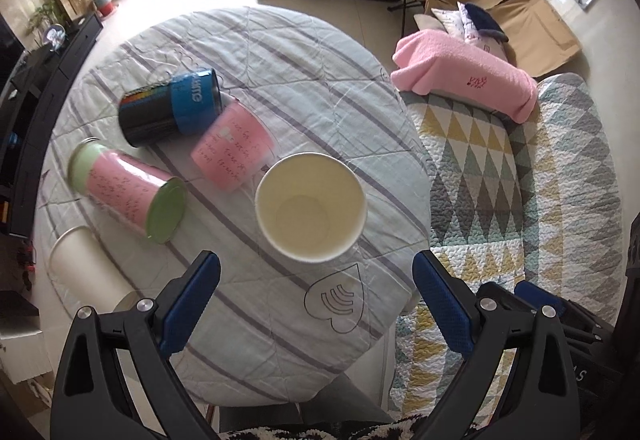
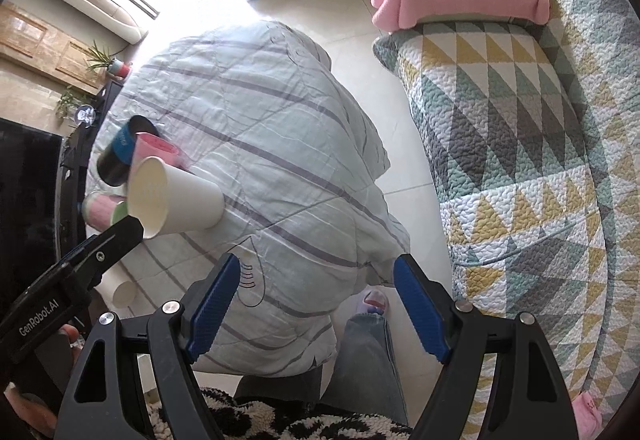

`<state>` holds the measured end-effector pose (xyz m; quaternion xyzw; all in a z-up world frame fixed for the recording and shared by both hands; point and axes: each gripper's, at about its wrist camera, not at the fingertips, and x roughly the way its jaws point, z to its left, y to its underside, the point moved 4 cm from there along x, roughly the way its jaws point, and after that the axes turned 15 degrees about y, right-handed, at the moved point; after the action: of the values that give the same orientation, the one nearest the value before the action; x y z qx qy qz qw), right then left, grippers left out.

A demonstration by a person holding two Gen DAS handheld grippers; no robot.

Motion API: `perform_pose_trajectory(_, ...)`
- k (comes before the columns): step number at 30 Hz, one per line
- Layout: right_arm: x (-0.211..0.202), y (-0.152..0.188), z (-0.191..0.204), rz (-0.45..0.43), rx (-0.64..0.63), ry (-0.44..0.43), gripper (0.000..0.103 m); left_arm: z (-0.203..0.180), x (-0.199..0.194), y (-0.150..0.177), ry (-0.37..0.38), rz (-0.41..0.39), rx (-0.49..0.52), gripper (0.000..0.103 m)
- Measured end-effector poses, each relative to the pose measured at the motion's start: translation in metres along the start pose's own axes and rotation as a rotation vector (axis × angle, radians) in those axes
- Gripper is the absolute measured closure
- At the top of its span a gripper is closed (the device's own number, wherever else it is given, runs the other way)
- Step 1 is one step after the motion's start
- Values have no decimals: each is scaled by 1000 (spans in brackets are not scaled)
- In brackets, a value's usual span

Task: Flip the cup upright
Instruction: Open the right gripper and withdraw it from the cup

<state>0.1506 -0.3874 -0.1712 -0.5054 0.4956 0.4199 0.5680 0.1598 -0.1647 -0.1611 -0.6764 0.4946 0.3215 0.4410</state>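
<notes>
We judge the paper cup (image 1: 311,209) light, thin-walled, easily crushed; grip gently at the rim wall. Left gripper (image 1: 316,304) and right gripper (image 2: 316,308) both hang spread, empty.

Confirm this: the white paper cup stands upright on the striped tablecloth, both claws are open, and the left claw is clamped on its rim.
One thing is wrong. The left claw is not clamped on the rim: the left wrist view shows its jaws spread wide, short of the white paper cup, touching nothing. The rest holds: the cup stands mouth up on the striped tablecloth, and the right claw is open too.
</notes>
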Motion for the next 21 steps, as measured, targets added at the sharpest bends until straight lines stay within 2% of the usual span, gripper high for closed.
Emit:
perform_pose_trajectory(12,-53,29,12,-117,-16,-28,23,-12,-70,36,-28,-92,76,4)
perform_pose_trajectory(21,-86,63,35,-186,21,-22,23,4,-120,55,-36,-161,133,4)
